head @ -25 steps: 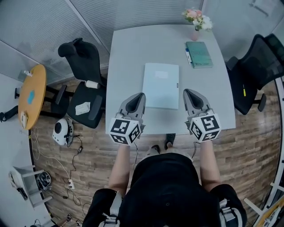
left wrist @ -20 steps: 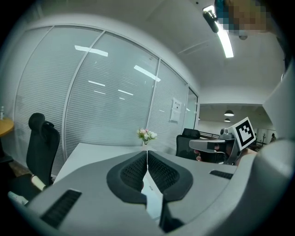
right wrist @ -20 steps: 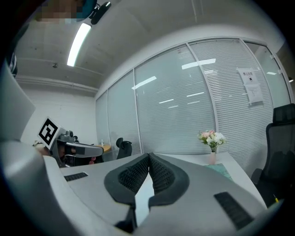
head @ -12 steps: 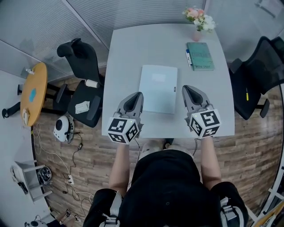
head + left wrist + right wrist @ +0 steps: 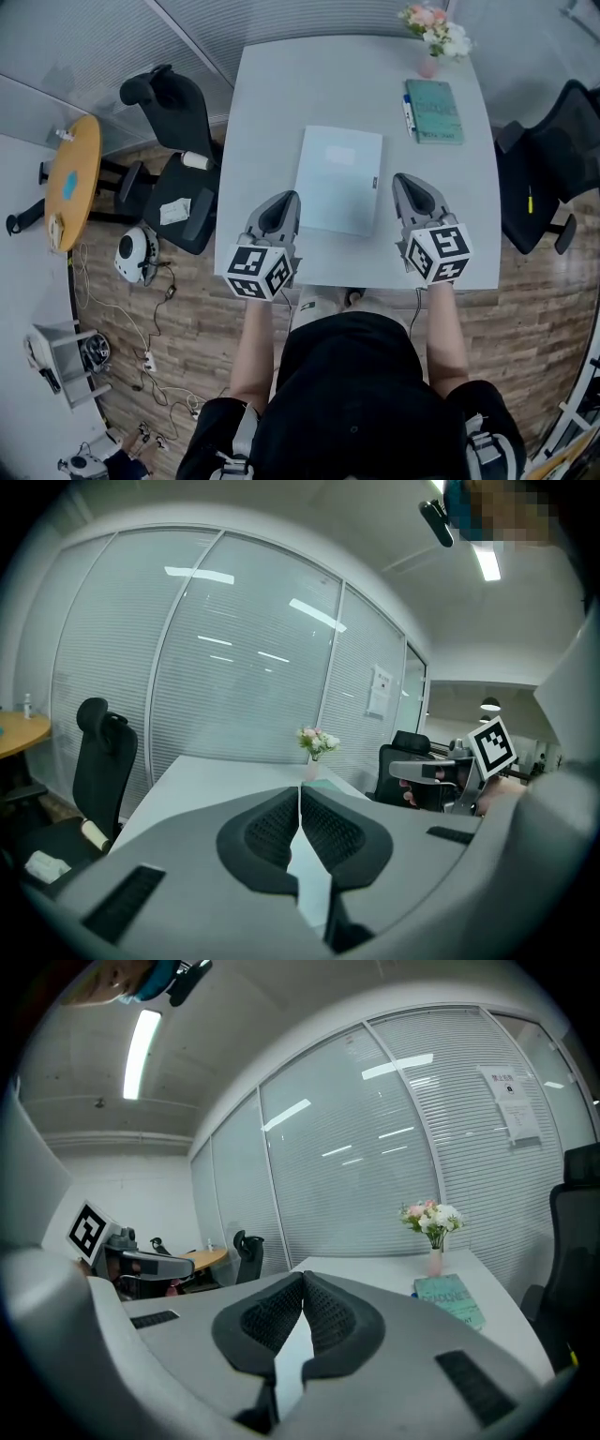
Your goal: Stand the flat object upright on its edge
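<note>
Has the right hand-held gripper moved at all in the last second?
Yes. The right hand-held gripper has come forward over the table, farther along the pale flat object.

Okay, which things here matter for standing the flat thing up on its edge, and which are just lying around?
For the job: flat pale blue object, lying flat on the white table; left claw and right claw, both shut and empty.

Just lying about: green book, pen beside it, flower vase, black chairs, round wooden table.
</note>
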Tool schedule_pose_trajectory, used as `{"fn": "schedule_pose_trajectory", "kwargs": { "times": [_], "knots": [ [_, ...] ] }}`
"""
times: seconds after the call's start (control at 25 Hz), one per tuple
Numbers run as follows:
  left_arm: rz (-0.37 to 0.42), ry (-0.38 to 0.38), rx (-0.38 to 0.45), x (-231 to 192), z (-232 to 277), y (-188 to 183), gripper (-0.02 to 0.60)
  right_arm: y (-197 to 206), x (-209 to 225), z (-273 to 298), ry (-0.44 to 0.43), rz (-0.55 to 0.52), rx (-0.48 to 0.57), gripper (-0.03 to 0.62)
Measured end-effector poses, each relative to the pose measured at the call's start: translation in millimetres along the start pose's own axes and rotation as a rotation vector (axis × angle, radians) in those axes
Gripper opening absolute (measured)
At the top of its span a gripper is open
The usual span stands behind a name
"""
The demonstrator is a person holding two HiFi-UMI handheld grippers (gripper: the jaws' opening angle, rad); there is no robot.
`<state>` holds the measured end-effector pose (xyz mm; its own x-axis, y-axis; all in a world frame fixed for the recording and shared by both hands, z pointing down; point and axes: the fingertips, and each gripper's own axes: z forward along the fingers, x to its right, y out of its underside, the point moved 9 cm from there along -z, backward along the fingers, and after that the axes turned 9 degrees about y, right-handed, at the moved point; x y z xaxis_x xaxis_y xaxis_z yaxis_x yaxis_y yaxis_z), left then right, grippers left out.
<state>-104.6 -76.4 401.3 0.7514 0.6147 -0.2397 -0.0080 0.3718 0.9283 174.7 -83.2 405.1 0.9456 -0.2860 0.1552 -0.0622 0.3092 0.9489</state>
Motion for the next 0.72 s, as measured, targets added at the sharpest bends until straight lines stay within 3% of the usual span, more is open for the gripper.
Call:
{"fn": "schedule_pose_trajectory", "kwargs": {
  "times": [0.72],
  "knots": [
    [-0.046, 0.046, -0.074, -74, 54, -2, 0.028, 18, -5, 56, 0.103, 0.015, -0.106, 0.017]
  ]
}}
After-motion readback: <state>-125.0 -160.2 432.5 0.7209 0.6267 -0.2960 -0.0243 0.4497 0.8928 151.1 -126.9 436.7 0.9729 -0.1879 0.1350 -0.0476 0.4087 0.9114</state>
